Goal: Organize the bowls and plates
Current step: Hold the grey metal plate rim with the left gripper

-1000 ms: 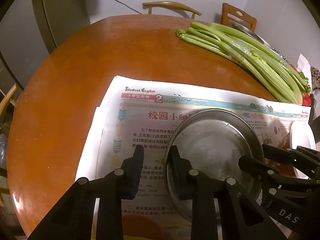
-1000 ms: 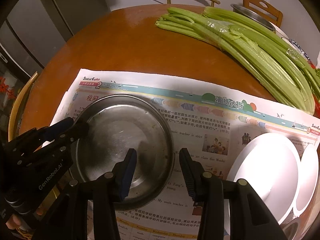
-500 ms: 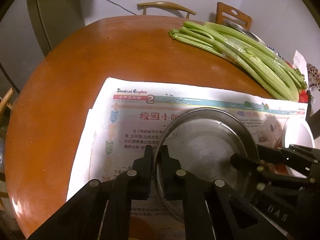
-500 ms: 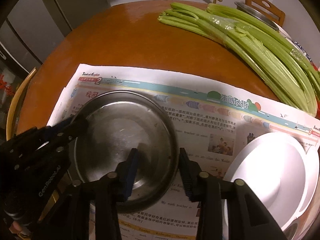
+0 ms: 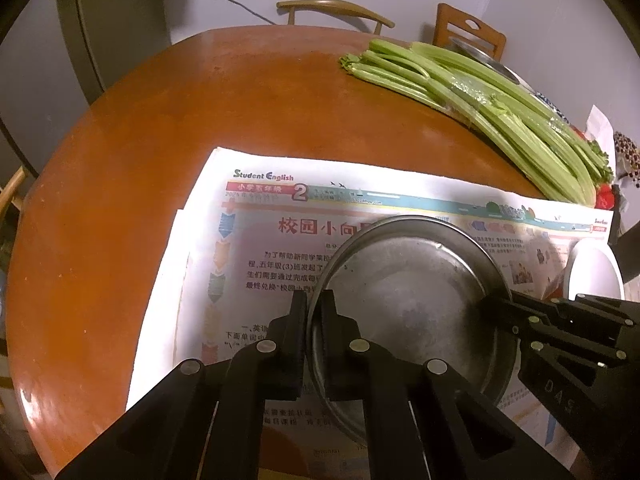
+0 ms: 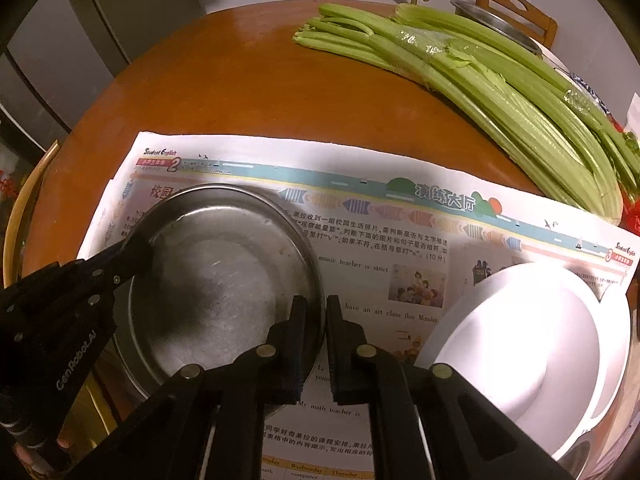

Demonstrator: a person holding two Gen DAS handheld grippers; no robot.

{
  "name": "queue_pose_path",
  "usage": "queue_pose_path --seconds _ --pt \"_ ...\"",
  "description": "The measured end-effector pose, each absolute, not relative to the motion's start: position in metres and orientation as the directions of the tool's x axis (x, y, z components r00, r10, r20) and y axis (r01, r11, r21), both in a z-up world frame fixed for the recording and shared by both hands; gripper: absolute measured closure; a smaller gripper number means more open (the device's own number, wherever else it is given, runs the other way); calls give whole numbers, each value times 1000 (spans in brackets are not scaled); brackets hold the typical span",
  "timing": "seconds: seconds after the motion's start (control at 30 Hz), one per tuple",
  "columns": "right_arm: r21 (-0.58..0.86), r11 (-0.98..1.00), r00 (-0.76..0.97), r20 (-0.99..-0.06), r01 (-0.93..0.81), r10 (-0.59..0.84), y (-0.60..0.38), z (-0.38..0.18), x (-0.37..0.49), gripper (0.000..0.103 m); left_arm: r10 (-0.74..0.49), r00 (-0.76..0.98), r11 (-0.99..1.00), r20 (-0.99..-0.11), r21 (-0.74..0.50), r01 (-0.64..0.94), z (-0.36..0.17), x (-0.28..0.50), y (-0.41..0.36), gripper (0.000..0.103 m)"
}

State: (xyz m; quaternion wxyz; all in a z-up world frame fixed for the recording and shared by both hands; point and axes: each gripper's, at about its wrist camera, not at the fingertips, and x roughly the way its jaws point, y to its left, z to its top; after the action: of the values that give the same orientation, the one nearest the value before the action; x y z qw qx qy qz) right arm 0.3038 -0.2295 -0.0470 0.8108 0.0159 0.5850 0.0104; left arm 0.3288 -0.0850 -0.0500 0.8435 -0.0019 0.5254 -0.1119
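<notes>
A round steel plate (image 5: pixel 412 300) lies on a newspaper (image 5: pixel 264 248) on the round wooden table; it also shows in the right wrist view (image 6: pixel 224 272). My left gripper (image 5: pixel 314 304) is shut on the plate's left rim. My right gripper (image 6: pixel 316 312) is shut on the plate's right rim. Each gripper shows in the other's view, at the plate's opposite edge. White plates (image 6: pixel 528 336) are stacked at the right on the newspaper, also seen in the left wrist view (image 5: pixel 594 276).
A long bunch of celery (image 6: pixel 480 80) lies across the far right of the table (image 6: pixel 224 92). A metal basin (image 6: pixel 496 24) sits behind it. Wooden chairs (image 5: pixel 336 10) stand at the far edge.
Both grippers closed from open onto opposite rims of the steel plate. The plate stays on the newspaper.
</notes>
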Motion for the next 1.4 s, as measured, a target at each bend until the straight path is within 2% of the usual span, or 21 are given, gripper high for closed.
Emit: queue_pose_path --seconds 0.57,1.4 --pt "54 999 306 -951 9 49 -233 -43 308 94 -189 437 975 -880 -117 188 -44 323 -85 97" --pt "29 1000 363 -932 8 24 -232 -4 286 94 -187 514 977 -837 -104 186 -7 297 -80 97"
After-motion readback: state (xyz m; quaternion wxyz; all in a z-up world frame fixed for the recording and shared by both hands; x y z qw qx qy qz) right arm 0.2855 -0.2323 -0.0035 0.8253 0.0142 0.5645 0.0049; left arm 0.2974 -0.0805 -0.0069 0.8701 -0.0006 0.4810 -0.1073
